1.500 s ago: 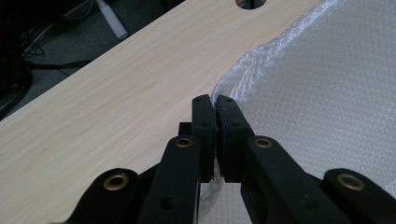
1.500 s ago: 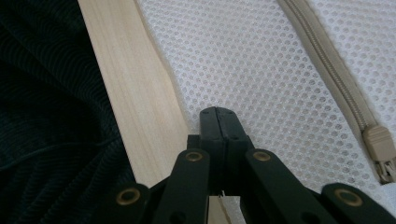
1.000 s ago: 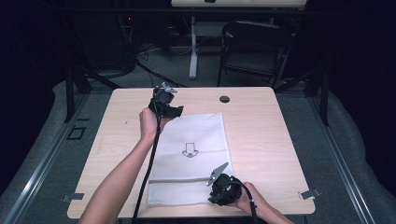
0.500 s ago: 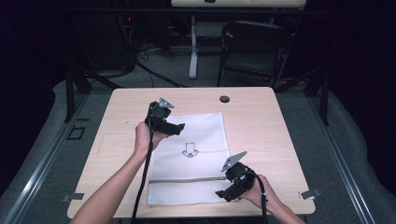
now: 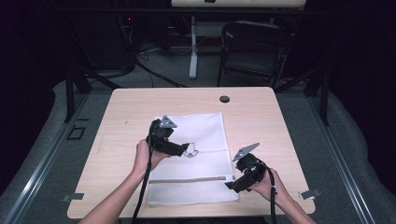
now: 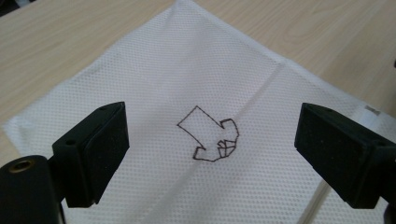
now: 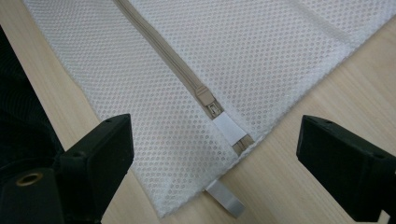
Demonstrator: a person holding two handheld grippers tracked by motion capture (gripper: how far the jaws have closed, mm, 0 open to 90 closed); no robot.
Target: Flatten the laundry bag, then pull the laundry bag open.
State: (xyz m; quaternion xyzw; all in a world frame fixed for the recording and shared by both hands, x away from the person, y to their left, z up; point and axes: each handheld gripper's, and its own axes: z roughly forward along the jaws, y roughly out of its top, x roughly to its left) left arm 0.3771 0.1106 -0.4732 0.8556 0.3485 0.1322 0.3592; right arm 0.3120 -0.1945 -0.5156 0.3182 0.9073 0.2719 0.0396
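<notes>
Here the left gripper (image 5: 184, 150) covers part of the arrow (image 6: 208, 139) on the mesh bag (image 5: 205, 135). The bag lies flat on the wooden table (image 5: 261, 112) in a dark room, long axis running away from the person, zipper (image 7: 163, 51) at the near end. Both grippers' fingers have just been opening, holding nothing; the right gripper (image 5: 229, 185) hovers at the zipper's end.

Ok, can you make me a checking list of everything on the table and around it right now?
Surface: wooden table, pale and bare around the bag.
Job's things: white mesh bag lies flat; a drawn arrow at its middle; beige zipper runs across, slider at the end near the right gripper.
Clutter: small dark round spot near the far edge.
Grippers: left gripper open above the arrow; right gripper open above the zipper end; both jaws have just been opening, nothing clamped.
Cables: a black cable trails from the left gripper.
Surroundings: folding chair, dark floor.
</notes>
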